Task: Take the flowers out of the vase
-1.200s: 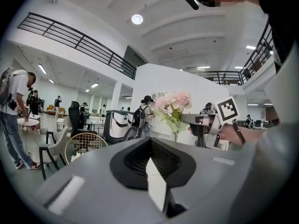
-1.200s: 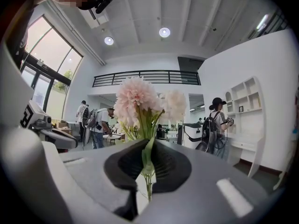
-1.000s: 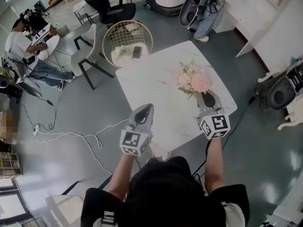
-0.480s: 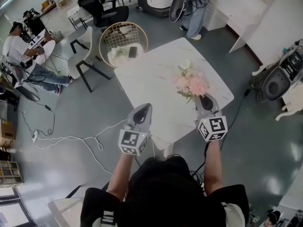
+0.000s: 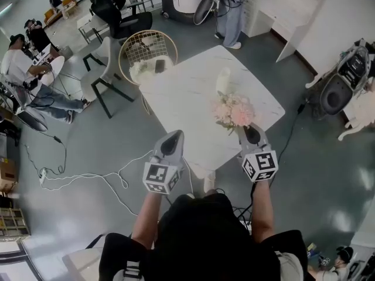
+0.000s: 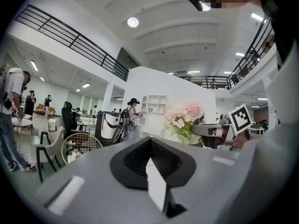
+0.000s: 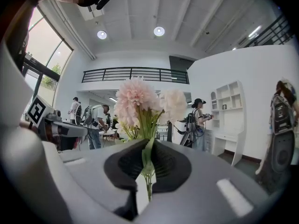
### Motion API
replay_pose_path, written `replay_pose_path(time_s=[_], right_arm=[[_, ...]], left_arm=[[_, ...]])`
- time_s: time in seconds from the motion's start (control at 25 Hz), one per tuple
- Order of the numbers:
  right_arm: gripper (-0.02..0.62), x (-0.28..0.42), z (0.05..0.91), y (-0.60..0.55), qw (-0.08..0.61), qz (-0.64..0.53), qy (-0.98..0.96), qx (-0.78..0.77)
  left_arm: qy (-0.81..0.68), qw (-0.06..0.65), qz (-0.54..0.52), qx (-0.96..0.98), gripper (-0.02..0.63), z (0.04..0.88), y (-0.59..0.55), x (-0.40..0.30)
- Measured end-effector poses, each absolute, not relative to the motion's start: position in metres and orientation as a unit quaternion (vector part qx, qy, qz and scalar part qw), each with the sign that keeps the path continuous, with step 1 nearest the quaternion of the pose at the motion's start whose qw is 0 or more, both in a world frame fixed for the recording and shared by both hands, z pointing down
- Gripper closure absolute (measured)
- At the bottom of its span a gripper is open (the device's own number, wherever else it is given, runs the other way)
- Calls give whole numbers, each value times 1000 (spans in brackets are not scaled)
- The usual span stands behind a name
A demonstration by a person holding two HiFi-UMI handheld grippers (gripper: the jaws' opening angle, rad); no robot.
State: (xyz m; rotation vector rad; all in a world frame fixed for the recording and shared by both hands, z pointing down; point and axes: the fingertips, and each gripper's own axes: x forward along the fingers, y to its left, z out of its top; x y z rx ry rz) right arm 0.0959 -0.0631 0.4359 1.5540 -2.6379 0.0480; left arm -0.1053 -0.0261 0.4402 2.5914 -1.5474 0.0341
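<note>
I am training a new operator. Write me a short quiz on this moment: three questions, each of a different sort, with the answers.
1. True or false: the left claw holds the flowers.
2. Choose one. The right claw is: A) open and empty; B) shut on the stems of the flowers; C) shut on a cable.
3. Fill in: the vase stands on the white ____.

Key: 1 false, it is shut on nothing; 2 B; 3 table.

- Bright, even indoor light; round ceiling lamps (image 7: 159,31) lit, daylight through tall window (image 7: 46,64).
- Pale glare patches on glossy floor (image 5: 344,220).
- Gripper views: fisheye, black corners; flowers (image 7: 140,101) sharp, foreground soft.
- Head view bowed at edges.
</note>
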Motion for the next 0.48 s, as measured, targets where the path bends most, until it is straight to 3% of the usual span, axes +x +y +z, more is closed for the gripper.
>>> replay_pose_path(time_s=[0.48], right_arm=[[581,97,456,-13,49,32,-850,524]], left_arm=[[-505,60,19,861,598,443,-1,-118]])
